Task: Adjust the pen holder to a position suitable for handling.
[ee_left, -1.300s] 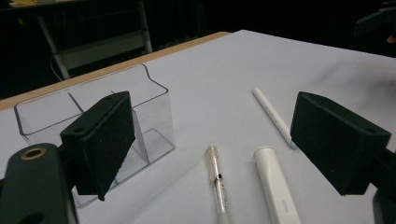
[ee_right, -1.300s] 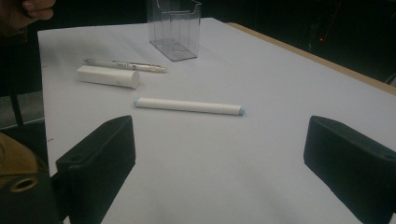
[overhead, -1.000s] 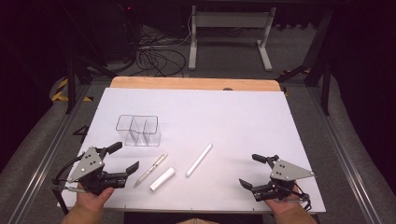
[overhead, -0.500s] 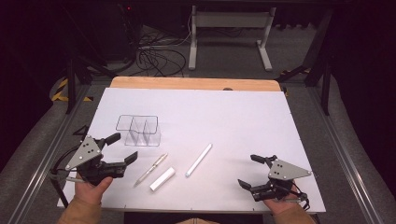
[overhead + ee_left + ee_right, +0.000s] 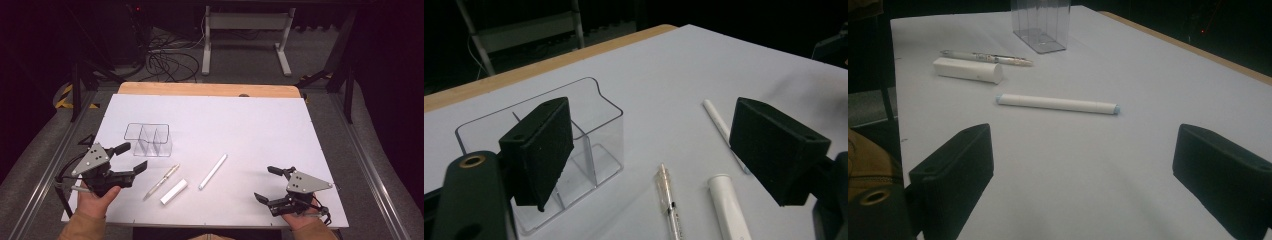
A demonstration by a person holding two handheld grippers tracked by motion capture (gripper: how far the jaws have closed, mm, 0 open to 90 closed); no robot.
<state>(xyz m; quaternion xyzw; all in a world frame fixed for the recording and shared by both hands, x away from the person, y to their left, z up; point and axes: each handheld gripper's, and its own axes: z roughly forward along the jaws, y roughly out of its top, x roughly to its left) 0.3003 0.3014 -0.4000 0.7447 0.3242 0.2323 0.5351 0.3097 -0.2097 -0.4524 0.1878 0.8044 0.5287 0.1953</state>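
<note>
Tongs [image 5: 1088,185] spread wide (nothing between) before a white marker [image 5: 1058,104].

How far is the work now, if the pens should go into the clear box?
Nothing looks done: the clear plastic divided box is empty. The slim clear pen, short white tube and long white marker lie on the white table. Nothing is in hand: left gripper and right gripper are open. All three remain.

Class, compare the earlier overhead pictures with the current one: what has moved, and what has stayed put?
The left gripper, jaws open and empty, drew slightly away from the pen, toward the table's left edge. Nothing was taken hold of or let go. The right gripper, pen, white tube, long white stick and clear box stayed put.
</note>
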